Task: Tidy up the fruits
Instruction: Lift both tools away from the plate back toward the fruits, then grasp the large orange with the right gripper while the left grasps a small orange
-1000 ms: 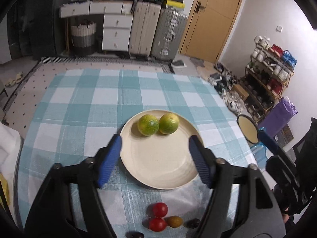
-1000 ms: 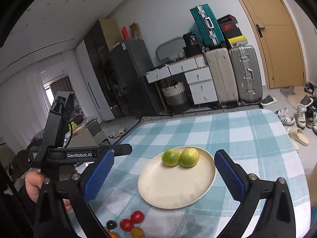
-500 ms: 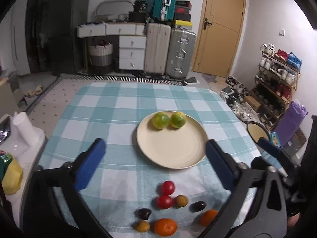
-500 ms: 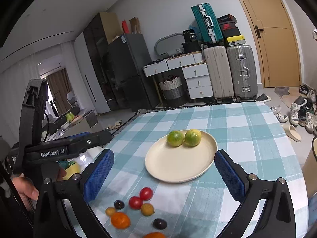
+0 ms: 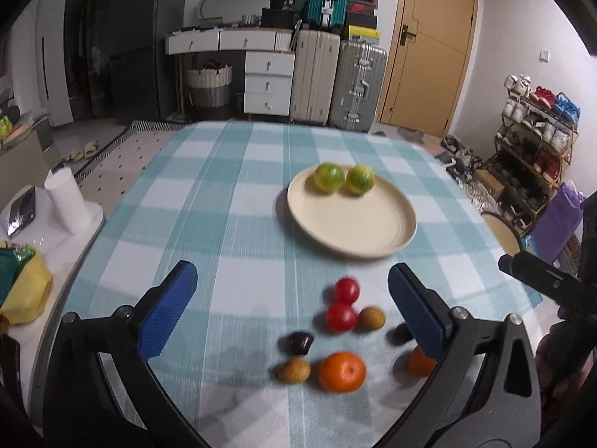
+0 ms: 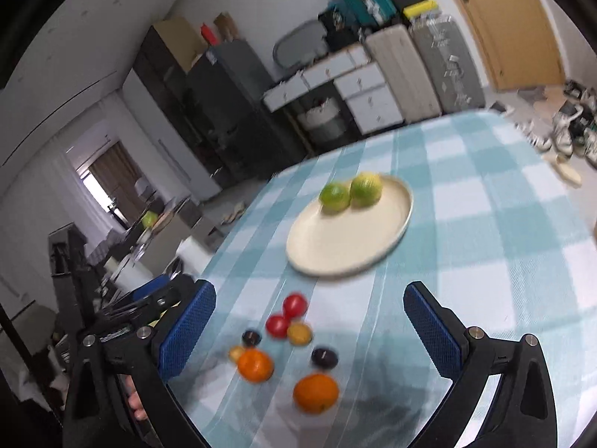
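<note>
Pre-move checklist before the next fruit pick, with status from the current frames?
1. Left gripper open and empty: ok.
2. Right gripper open and empty: ok.
3. Plate has free space beside the two green citrus: ok.
4. Loose fruit on the tablecloth, nearer the grippers than the plate; the near orange sits apart from the rest: ok.
5. Sharp view for aiming: not ok, both wrist views are motion-blurred.
6. Type of the small dark fruits: cannot tell.
</note>
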Motion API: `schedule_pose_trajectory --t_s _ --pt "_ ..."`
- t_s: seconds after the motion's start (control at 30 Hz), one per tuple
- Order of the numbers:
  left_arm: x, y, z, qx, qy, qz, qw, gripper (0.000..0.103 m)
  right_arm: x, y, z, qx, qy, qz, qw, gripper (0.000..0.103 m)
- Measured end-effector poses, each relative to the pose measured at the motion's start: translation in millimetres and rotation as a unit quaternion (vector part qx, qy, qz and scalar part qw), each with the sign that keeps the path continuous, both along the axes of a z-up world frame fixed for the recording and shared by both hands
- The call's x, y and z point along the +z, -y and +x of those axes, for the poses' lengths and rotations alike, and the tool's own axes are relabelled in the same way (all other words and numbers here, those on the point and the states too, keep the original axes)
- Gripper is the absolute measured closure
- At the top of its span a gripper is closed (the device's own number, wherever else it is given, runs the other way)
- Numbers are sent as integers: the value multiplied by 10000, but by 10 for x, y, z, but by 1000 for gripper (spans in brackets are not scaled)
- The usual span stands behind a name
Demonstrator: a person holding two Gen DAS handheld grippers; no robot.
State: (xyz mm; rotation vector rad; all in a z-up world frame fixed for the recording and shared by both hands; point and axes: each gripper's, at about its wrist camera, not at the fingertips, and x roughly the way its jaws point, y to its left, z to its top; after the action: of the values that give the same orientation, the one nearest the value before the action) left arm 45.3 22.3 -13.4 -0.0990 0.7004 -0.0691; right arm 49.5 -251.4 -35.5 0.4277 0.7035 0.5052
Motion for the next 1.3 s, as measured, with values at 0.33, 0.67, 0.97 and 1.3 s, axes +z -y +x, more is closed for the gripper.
schedule_pose_trajectory --t_s 0.33,0.67,0.97,1.3 --pt "-487 6 -164 -94 -446 -23 9990 1 -375 -134 -265 87 -177 -471 9987 0" --pt "-635 -9 -216 -25 -553 144 9984 1 -699 -335 -319 422 -602 -493 9961 18" --pt "-721 -119 -232 70 -671 118 9977 1 -767 -473 -270 521 -720 -721 9934 34" --pt "-765 -149 -246 4 -715 99 9974 1 -853 -496 -221 570 -894 -689 9920 63"
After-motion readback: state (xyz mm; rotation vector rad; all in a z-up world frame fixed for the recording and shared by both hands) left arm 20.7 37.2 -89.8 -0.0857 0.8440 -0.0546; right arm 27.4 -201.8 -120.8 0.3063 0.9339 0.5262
